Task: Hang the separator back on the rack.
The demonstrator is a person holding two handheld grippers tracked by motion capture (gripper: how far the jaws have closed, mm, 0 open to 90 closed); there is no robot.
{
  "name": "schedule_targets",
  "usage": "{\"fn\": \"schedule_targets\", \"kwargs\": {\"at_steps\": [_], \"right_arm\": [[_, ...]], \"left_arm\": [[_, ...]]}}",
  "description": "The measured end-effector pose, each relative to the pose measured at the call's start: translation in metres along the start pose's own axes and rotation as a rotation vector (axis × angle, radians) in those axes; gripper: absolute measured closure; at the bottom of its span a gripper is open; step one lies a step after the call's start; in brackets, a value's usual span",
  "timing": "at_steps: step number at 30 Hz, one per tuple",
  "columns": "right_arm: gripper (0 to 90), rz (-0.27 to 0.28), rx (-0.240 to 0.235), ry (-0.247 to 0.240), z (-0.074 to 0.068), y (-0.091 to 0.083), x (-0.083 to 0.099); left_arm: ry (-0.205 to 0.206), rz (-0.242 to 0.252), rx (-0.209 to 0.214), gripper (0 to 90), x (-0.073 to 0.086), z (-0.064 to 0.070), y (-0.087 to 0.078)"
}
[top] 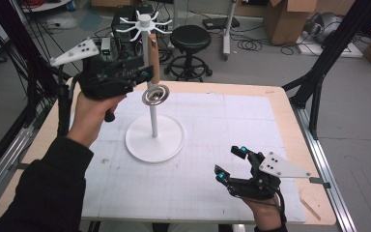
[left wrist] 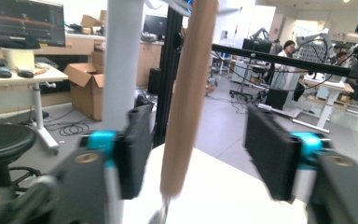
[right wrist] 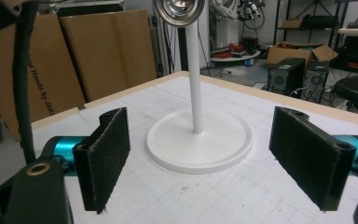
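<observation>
Where left tool [left wrist: 193, 163] spreads, ladle [top: 155, 94] bowl cut off

Right gripper [right wrist: 200, 156] jaws wide apart, nothing between the pads. Straight ahead, white stand [right wrist: 198, 135]: round base flat on the bench [right wrist: 270, 196], thin pole upright. Shiny metal strainer bowl [right wrist: 179, 11] above, beside the pole top.

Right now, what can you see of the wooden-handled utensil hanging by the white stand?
The utensil has a light wooden handle, round and smooth, with a thin metal neck below ending in a shiny round metal bowl. It hangs near upright beside the white stand's pole, its top near the hook crown. The left gripper has open jaws on either side of the handle, not touching it as far as I can tell.
</observation>
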State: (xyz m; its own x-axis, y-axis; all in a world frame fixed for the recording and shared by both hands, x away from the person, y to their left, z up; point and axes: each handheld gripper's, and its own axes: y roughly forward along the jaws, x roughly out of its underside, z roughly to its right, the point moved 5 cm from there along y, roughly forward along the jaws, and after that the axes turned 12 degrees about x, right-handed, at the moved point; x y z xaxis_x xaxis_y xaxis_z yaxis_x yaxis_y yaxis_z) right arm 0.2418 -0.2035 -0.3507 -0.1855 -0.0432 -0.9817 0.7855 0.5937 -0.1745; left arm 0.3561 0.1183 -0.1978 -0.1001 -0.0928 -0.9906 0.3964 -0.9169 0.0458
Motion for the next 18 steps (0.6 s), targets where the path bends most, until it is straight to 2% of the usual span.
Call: {"fn": "schedule_targets", "kwargs": {"at_steps": [4,8,11,14,18], "right_arm": [[18.7,-0.001,0.014,0.009,0.004,-0.001,0.002],[18.6,-0.004,0.026,0.012,0.008,0.0,0.005],[18.0,-0.011,0.043,0.002,0.01,0.001,0.007],[17.2,-0.012,0.061,-0.01,0.012,0.001,0.01],[17.1,-0.012,0.077,-0.014,0.016,0.0,0.014]], "left_arm": [[-0.013,0.011,0.001,25.7,0.023,0.004,-0.029],[-0.014,-0.017,-0.029,18.2,0.056,0.009,-0.058],[-0.027,-0.031,-0.031,18.6,0.084,0.013,-0.077],[-0.032,-0.074,-0.03,19.0,0.113,0.017,-0.093],[-0.028,-0.096,-0.029,18.9,0.139,0.021,-0.109]]}}
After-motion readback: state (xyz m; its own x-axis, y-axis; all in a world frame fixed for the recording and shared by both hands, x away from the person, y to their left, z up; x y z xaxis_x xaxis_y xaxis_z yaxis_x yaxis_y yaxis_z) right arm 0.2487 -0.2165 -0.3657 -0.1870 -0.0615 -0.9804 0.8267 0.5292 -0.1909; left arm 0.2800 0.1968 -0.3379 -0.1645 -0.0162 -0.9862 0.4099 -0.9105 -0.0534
